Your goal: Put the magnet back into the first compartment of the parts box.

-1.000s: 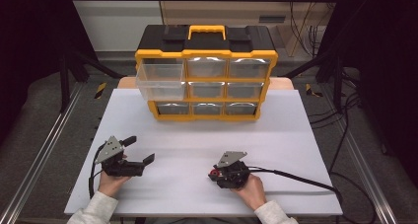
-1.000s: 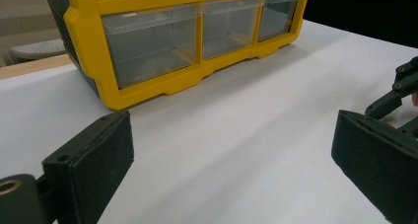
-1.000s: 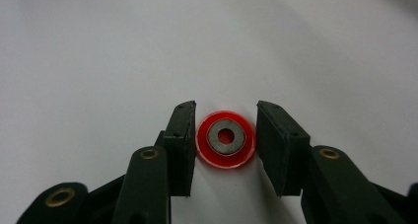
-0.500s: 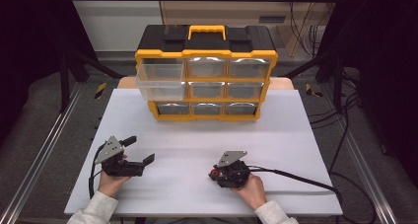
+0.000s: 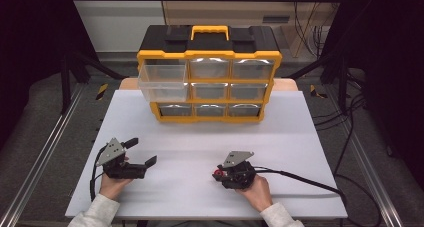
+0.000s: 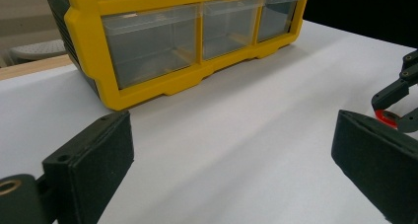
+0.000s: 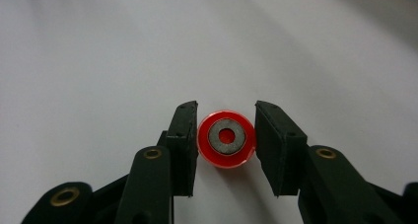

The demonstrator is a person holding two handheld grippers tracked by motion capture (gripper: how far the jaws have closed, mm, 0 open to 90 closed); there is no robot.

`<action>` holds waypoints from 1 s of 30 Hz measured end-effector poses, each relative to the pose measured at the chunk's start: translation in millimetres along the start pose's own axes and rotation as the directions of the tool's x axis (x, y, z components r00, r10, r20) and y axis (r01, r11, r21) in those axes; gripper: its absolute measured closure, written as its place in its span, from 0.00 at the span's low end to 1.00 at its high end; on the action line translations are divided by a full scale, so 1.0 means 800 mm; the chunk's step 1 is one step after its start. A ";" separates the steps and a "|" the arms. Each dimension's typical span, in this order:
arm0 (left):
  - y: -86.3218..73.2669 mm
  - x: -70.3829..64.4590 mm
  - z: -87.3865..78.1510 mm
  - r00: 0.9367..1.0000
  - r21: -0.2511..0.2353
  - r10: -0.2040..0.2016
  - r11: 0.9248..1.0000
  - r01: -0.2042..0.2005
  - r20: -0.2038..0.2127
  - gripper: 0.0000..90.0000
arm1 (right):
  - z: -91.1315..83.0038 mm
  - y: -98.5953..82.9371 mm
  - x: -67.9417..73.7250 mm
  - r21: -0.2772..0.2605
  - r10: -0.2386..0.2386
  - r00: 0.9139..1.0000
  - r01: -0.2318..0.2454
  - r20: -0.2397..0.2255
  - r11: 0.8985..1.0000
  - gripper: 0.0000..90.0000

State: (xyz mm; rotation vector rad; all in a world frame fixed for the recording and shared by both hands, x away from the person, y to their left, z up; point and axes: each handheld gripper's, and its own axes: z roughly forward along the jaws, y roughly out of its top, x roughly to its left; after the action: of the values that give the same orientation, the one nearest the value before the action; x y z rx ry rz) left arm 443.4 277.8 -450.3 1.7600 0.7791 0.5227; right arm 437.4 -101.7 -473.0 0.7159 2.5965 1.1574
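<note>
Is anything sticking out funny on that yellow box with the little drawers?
Yes. On the organizer, two clear drawers at the left, top and middle rows, stick out past the yellow frame, while the other drawers sit flush. Nothing looks spilled or broken. The right gripper has a small red ring between its jaws.

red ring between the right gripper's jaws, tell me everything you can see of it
The red ring is a small round piece with a glossy, plastic-looking red body and a grey metal-looking washer set in its top face around a red centre hole. It lies flat on the white table, hole upward, between the two black jaws of the right gripper. The jaws flank it closely on both sides; whether they already press it cannot be told.
</note>
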 end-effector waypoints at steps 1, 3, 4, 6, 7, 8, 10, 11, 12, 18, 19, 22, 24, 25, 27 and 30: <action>0.000 0.000 0.000 1.000 0.000 0.000 1.000 0.000 -0.001 0.02 | -0.001 0.000 0.000 -0.003 0.003 1.000 -0.003 -0.002 1.000 0.69; 0.000 0.000 0.000 1.000 0.001 0.000 1.000 0.000 -0.001 0.02 | -0.003 0.001 0.000 -0.005 0.002 1.000 -0.002 0.000 1.000 0.69; 0.000 0.000 0.000 1.000 0.001 0.000 1.000 0.000 0.000 0.02 | -0.004 0.002 0.000 -0.006 0.000 1.000 0.000 -0.003 1.000 0.69; 0.000 0.000 0.000 1.000 0.001 0.000 1.000 0.000 0.000 0.02 | -0.006 0.003 0.000 -0.009 0.002 1.000 -0.002 0.003 1.000 0.69; 0.000 0.000 0.000 1.000 0.001 0.000 1.000 0.000 0.000 0.02 | -0.007 0.003 0.000 -0.011 0.002 1.000 -0.002 0.001 1.000 0.69; 0.000 0.000 0.000 1.000 0.001 0.000 1.000 0.000 0.000 0.02 | -0.008 0.003 -0.001 -0.014 -0.001 1.000 0.001 0.002 1.000 0.69; 0.000 0.000 0.000 1.000 0.001 0.000 1.000 0.000 0.000 0.02 | -0.009 0.004 -0.001 -0.020 -0.001 1.000 0.001 0.001 1.000 0.69; 0.000 0.000 0.000 1.000 0.002 0.002 1.000 -0.002 -0.001 0.02 | -0.011 0.005 -0.001 -0.022 -0.002 1.000 0.002 0.003 1.000 0.69; 0.000 0.000 0.000 1.000 0.002 0.003 1.000 -0.003 -0.001 0.02 | -0.011 0.005 -0.001 -0.027 -0.004 1.000 0.004 0.004 1.000 0.69; 0.000 0.000 0.000 1.000 0.001 0.003 1.000 -0.003 -0.002 0.02 | -0.017 0.008 -0.002 -0.038 -0.003 1.000 0.004 0.008 0.999 0.69; 0.000 0.000 0.000 1.000 0.001 0.002 1.000 -0.002 -0.001 0.02 | -0.018 0.008 -0.002 -0.042 -0.004 1.000 0.004 0.008 0.999 0.69; 0.000 0.000 0.000 1.000 0.001 0.003 1.000 -0.003 -0.002 0.02 | -0.022 0.010 -0.003 -0.052 -0.004 1.000 0.004 0.012 0.999 0.69; 0.000 0.000 0.000 1.000 0.001 0.002 1.000 -0.002 -0.003 0.02 | -0.024 0.011 -0.003 -0.056 0.000 1.000 0.001 0.011 0.998 0.69; 0.000 0.000 0.000 1.000 0.001 0.002 1.000 -0.002 -0.002 0.02 | -0.024 0.011 -0.004 -0.058 0.001 1.000 -0.001 0.010 0.998 0.69; 0.000 0.000 0.000 1.000 0.002 0.003 1.000 -0.003 -0.002 0.02 | -0.025 0.012 -0.004 -0.062 0.001 1.000 -0.001 0.008 0.998 0.69; 0.000 0.000 0.001 1.000 0.003 0.002 1.000 -0.002 -0.002 0.02 | -0.028 0.014 -0.005 -0.070 0.004 1.000 -0.004 0.008 0.998 0.69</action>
State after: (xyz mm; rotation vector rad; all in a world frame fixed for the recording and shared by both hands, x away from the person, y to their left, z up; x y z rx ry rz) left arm 443.6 277.5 -450.5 1.7636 0.7799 0.5245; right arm 436.3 -112.1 -449.6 0.7101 2.5353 1.2366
